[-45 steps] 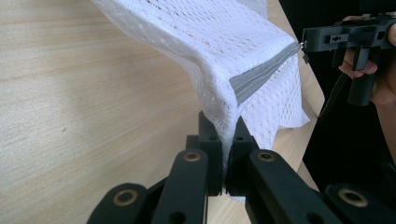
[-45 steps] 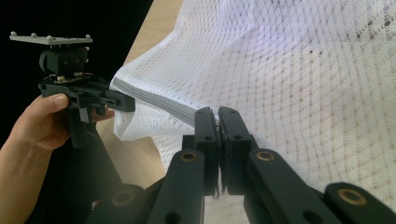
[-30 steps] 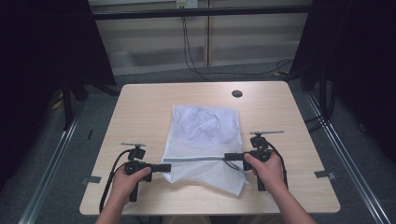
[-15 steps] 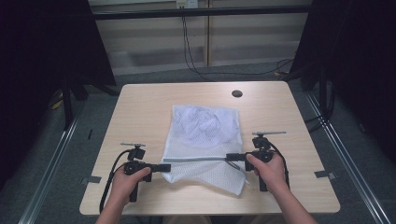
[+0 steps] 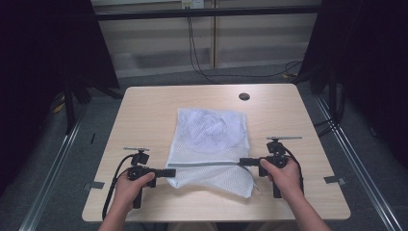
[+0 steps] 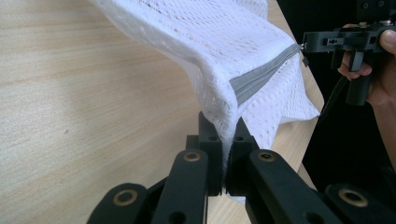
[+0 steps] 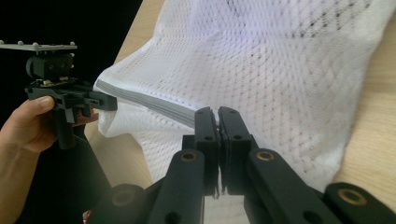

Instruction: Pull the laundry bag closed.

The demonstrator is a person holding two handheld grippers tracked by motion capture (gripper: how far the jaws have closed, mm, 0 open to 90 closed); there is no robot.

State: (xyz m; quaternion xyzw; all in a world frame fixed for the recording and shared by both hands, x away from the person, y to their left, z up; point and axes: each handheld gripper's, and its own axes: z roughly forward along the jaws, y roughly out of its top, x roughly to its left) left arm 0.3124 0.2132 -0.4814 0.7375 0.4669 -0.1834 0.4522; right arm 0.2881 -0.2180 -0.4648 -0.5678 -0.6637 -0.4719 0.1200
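Observation:
A white mesh bag (image 5: pixel 210 131) lies in the middle of the wooden table (image 5: pixel 144 110). Its grey zipper band (image 5: pixel 207 164) runs taut and slightly raised across its near end. My left gripper (image 5: pixel 172 172) is shut on the band's left end. In the left gripper view the jaws (image 6: pixel 225 126) pinch the folded mesh (image 6: pixel 210 37) just below the band (image 6: pixel 261 77). My right gripper (image 5: pixel 243 161) is shut on the right end. In the right gripper view its tips (image 7: pixel 218 114) close on the band (image 7: pixel 149 102) against the mesh (image 7: pixel 280 70). Each view shows the other gripper: right (image 6: pixel 308 44), left (image 7: pixel 109 100).
A dark round grommet (image 5: pixel 244 96) sits near the table's far edge. Black curtains hang at both sides and cables (image 5: pixel 197 53) trail on the floor behind. Bare tabletop lies left and right of the bag.
My right gripper has shifted slightly to the right, drawing the grey band tighter. The left gripper has stayed where it was.

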